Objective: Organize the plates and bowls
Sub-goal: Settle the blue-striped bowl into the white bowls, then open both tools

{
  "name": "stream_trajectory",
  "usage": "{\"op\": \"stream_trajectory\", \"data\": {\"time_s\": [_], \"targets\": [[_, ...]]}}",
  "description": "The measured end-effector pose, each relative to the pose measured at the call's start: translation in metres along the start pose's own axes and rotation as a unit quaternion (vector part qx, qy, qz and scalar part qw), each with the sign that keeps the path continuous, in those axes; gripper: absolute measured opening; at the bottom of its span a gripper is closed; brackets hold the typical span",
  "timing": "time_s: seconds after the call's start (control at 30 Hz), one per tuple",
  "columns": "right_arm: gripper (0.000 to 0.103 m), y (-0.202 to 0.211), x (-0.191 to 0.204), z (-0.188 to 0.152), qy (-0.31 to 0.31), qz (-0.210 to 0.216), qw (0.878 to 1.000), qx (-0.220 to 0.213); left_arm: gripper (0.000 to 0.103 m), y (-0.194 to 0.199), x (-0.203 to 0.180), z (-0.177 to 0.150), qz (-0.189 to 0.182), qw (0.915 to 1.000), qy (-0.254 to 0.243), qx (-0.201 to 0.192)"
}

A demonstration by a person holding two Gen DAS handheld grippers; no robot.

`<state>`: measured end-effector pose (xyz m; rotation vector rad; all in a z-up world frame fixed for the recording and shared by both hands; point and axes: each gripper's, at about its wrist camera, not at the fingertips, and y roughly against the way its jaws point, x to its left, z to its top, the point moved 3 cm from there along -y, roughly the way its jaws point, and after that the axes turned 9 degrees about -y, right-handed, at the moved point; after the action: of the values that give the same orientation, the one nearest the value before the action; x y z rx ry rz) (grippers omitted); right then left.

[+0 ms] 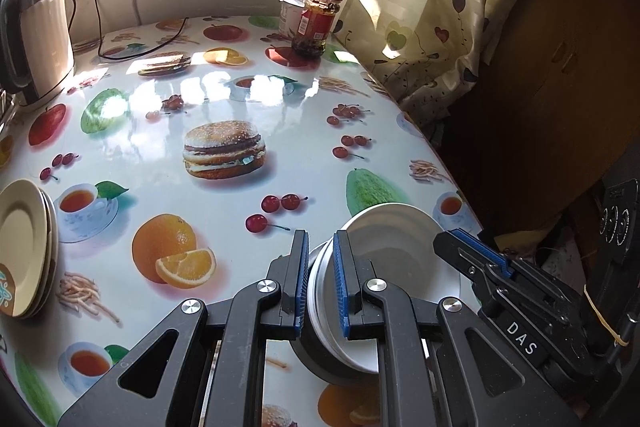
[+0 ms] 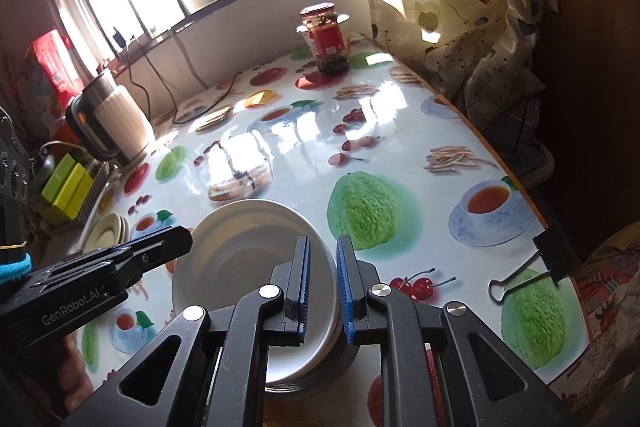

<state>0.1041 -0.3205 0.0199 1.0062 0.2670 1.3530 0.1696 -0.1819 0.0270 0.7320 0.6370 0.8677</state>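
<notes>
A stack of white bowls (image 1: 394,247) (image 2: 244,247) rests on a dark metal bowl (image 1: 320,361) at the near edge of the table. My left gripper (image 1: 322,267) is shut on the stack's left rim, which shows between the blue pads. On the opposite rim my right gripper (image 2: 323,267) is shut in the same way. Each gripper also shows in the other's view: the right gripper (image 1: 476,251) at the bowls' right side, the left gripper (image 2: 168,239) at their left. A stack of cream plates (image 1: 24,247) (image 2: 108,235) lies at the table's left edge.
The table (image 1: 224,211) has a glossy cloth printed with food. A kettle (image 1: 36,39) (image 2: 116,123) stands at the far left, a red-lidded jar (image 1: 318,23) (image 2: 330,39) and a white tub (image 1: 290,13) at the back. A binder clip (image 2: 536,263) grips the right edge beside the curtain (image 1: 420,7).
</notes>
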Motion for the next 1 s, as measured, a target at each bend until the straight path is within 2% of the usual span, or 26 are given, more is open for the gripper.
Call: {"op": "stream_trajectory", "data": {"time_s": [0.43, 0.8, 1.0], "targets": [[0.014, -0.012, -0.001, 0.002, 0.008, 0.002, 1.0, 0.006, 0.013, -0.013, 0.007, -0.002, 0.005, 0.9999, 0.006, 0.012], [0.014, -0.012, 0.003, 0.006, 0.019, 0.005, 1.0, -0.009, 0.013, -0.013, 0.008, -0.003, 0.003, 0.9999, 0.008, 0.014], [0.014, 0.01, -0.008, 0.003, 0.002, 0.021, 0.999, -0.038, 0.013, -0.013, 0.008, -0.005, -0.003, 0.9999, 0.009, 0.014]]}}
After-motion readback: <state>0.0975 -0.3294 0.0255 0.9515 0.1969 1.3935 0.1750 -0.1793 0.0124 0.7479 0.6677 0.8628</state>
